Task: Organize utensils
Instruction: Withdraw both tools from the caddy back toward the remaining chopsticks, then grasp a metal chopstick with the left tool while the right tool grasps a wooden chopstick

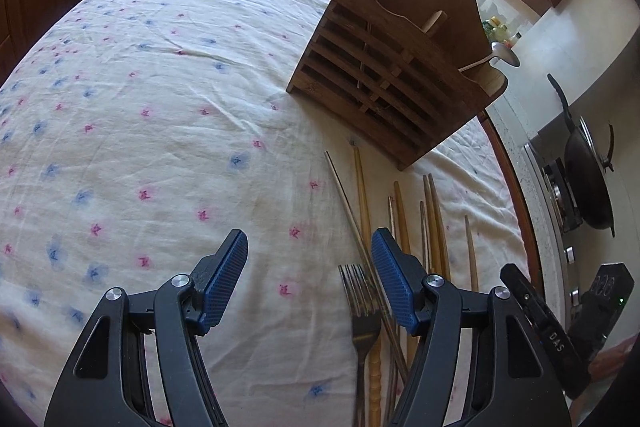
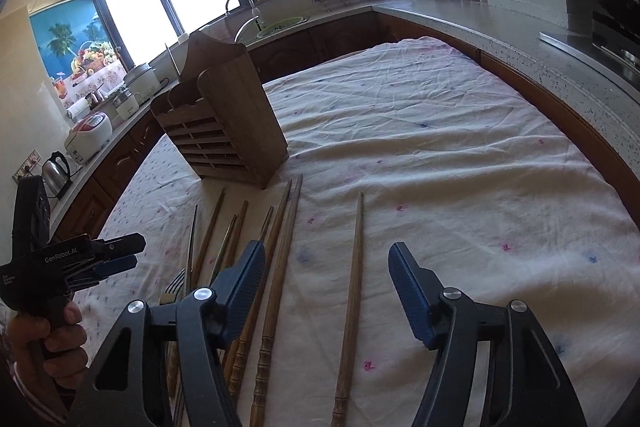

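on the floral white cloth over your counter, brown wooden chopsticks and a metal fork lie before the slatted wooden utensil holder. your left hand-held gripper and right hand-held gripper both hover released, grasping nothing.

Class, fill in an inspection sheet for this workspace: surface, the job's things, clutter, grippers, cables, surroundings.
Surface: wrinkled white floral tablecloth.
Job's things: slatted brown wooden utensil holder upright, a spoon in it; wooden chopsticks and a metal fork lying on the cloth.
Clutter: nothing seen.
Grippers: left gripper open, empty; right gripper open, fingers either side of one chopstick.
Cables: nothing seen.
Surroundings: kitchen counter, black wok.
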{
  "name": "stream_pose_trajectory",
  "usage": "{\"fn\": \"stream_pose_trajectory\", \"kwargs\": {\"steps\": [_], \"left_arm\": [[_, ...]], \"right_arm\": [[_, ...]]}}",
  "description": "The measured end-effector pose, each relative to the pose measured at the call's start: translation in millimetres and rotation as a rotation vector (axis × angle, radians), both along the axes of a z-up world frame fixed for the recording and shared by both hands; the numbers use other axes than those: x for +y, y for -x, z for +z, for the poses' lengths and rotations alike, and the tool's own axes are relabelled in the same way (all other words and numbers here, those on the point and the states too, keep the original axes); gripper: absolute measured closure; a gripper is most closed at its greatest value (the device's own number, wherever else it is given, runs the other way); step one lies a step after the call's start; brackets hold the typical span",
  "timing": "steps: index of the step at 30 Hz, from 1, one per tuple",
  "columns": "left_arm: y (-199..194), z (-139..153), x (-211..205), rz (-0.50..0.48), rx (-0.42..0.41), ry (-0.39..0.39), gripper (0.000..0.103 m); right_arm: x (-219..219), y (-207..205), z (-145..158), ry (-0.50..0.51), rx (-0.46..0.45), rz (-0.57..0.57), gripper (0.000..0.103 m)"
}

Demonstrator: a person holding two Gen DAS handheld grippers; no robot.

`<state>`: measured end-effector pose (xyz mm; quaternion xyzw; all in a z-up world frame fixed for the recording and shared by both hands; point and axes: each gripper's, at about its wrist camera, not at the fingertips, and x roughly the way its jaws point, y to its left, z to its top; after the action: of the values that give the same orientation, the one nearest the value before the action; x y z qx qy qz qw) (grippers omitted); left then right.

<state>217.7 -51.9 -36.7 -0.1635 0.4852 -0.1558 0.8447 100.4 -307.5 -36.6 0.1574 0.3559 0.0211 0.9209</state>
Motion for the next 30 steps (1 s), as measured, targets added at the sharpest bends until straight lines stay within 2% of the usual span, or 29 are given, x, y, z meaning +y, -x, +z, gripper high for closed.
{"fn": "stream_pose_trajectory", "kwargs": {"steps": [3, 9, 13, 16, 19, 20, 21, 23, 30], "left_arm": [[-10.8, -2.3, -10.0, -0.025, 0.009, -0.009, 0.042], [-39.3, -10.4, -29.8, -0.077, 0.048, -0.04, 0.061], [-53.5, -14.6, -45.5, -0.118, 0.063, -0.08, 0.074], [-56.5, -15.0, -56.7, -0.135, 0.04, -0.131, 0.08], [-56.8, -16.5, -62.4, -0.147, 0.019, -0.164, 0.093], [-56.5, -16.7, -63.1, -0.149, 0.012, -0.165, 0.093], [-56.1, -16.8, -63.0, -0.15, 0.008, -0.166, 0.093], [-55.4, -17.0, -62.2, -0.149, 0.004, -0.163, 0.095], [-43.8, -6.8, -44.7, -0.13, -0.005, -0.093, 0.098]], "right_arm": [[-1.5, -12.8, -5.0, 0.018, 0.026, 0.0, 0.046], [-5.7, -38.7, -14.3, 0.049, 0.075, 0.001, 0.059], [-5.7, -54.5, -19.9, 0.073, 0.107, 0.002, 0.064], [-3.8, -65.1, -27.5, 0.097, 0.138, 0.009, 0.07], [2.9, -69.0, -30.6, 0.164, 0.133, 0.019, 0.074], [5.1, -70.0, -30.7, 0.186, 0.137, 0.02, 0.079], [6.4, -71.0, -30.9, 0.202, 0.138, 0.02, 0.088], [5.3, -72.1, -31.0, 0.2, 0.14, 0.021, 0.096], [2.7, -63.9, -23.8, 0.128, 0.123, 0.031, 0.098]]}}
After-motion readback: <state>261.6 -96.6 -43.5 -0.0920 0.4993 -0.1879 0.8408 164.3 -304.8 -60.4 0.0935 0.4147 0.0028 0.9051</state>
